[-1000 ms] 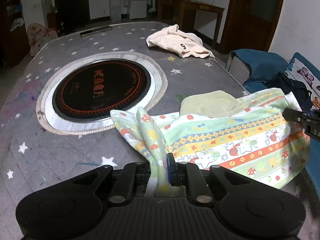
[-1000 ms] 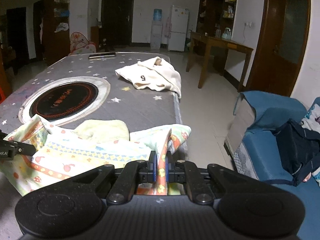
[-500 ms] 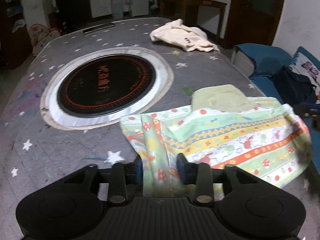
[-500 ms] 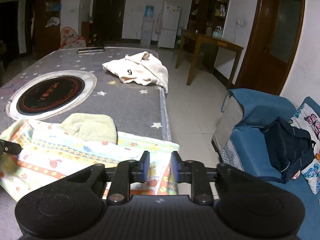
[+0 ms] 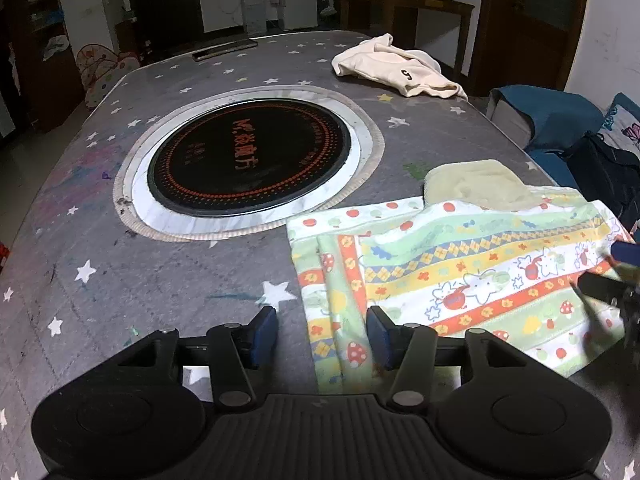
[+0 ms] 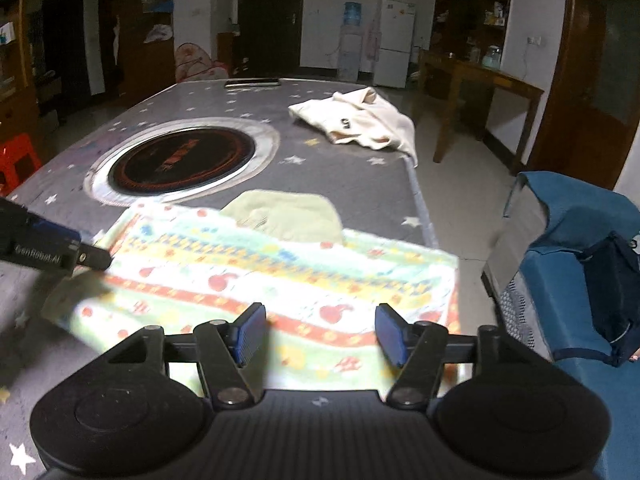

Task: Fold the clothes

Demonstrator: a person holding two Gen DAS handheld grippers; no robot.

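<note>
Lying flat at the worktop's (image 5: 168, 280) near right corner, the patterned cloth (image 5: 460, 264) partly covers a pale green garment (image 5: 476, 184). The left tool (image 5: 322, 330) and right tool (image 6: 318, 334) are both opening, pads clear of the cloth beneath them.

Soft printed cotton cloth (image 5: 460, 264) lies on a matt quilted cover (image 5: 160, 272) (glossy glass hob (image 5: 248, 156)).
</note>
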